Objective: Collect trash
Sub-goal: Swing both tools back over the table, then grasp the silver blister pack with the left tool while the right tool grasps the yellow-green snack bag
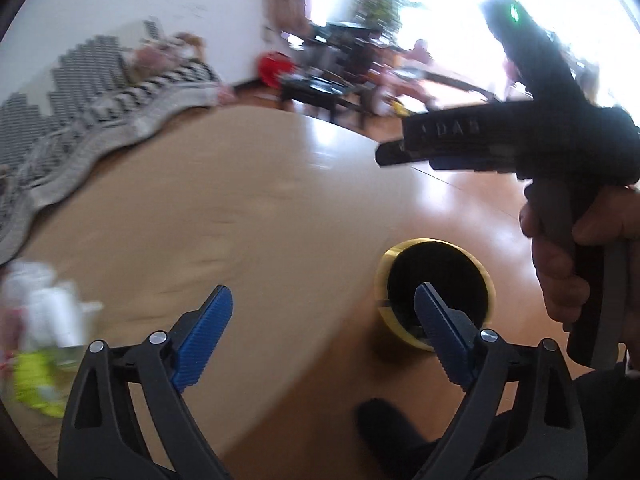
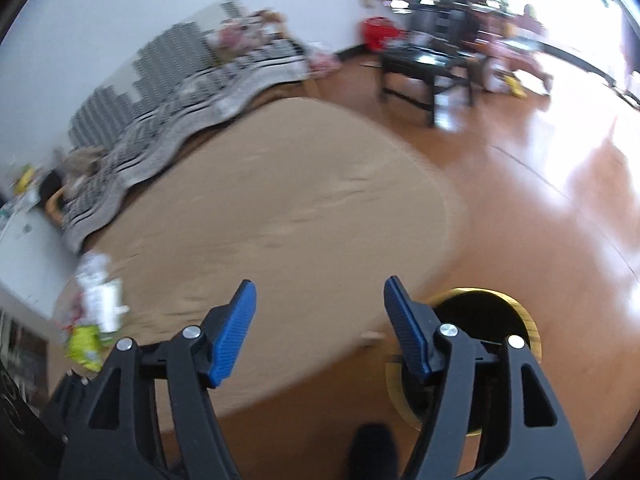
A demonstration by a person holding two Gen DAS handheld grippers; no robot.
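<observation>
A pile of trash, white crumpled paper (image 1: 44,308) and a yellow-green wrapper (image 1: 34,380), lies at the left edge of a tan rug (image 1: 240,200). It also shows in the right wrist view, white paper (image 2: 100,296) and yellow-green wrapper (image 2: 84,346). A yellow bin with a black inside (image 1: 436,280) stands on the floor by the rug's right edge, and shows in the right wrist view (image 2: 492,320). My left gripper (image 1: 324,304) is open and empty above the rug. My right gripper (image 2: 320,300) is open and empty; its body (image 1: 520,140) shows in the left wrist view.
A striped blanket (image 2: 180,128) lies along the far side of the rug by the wall. A black low table (image 2: 432,68) and a red object (image 2: 376,32) stand at the back. The wooden floor (image 2: 560,200) is to the right. A dark foot (image 2: 372,452) is below.
</observation>
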